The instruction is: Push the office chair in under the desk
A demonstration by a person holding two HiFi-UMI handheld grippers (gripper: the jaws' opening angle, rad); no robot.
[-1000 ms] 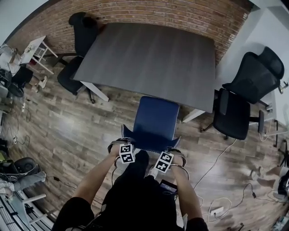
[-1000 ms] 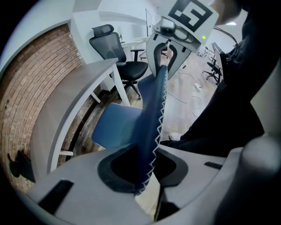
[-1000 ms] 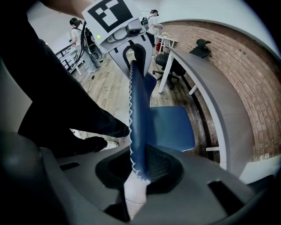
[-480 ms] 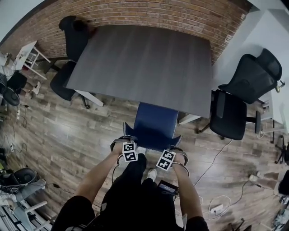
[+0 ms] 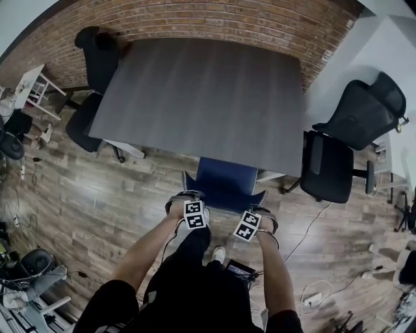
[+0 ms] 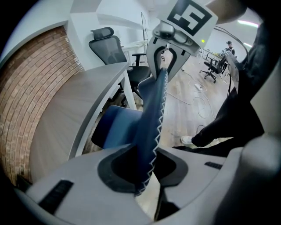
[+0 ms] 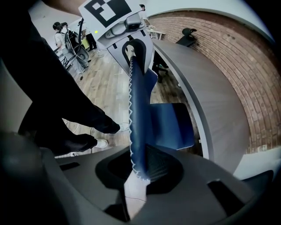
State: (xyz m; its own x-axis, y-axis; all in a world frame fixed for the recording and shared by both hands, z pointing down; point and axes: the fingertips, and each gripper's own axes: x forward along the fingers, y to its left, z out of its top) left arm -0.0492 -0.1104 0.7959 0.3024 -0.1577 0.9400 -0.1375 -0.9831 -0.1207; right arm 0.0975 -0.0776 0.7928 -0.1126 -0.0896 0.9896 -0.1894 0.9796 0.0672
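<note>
A blue office chair (image 5: 224,184) stands at the near edge of the grey desk (image 5: 201,97), with the front of its seat under the desktop. My left gripper (image 5: 188,199) is shut on the left end of the backrest's top edge. My right gripper (image 5: 258,210) is shut on the right end. In the left gripper view the white-stitched backrest edge (image 6: 153,110) runs between the jaws of the left gripper (image 6: 147,176). In the right gripper view the backrest (image 7: 136,118) sits pinched in the right gripper (image 7: 138,171), with the seat (image 7: 171,125) beside the desk (image 7: 210,96).
Two black mesh office chairs (image 5: 331,166) (image 5: 370,107) stand right of the desk. Another black chair (image 5: 91,78) is at its left end. A brick wall (image 5: 214,19) runs behind the desk. Cables and a power strip (image 5: 312,302) lie on the wooden floor at the right.
The blue chair has rolled forward, and more of its seat is now under the desktop. Both grippers and the person have moved forward with it, still holding the backrest.
</note>
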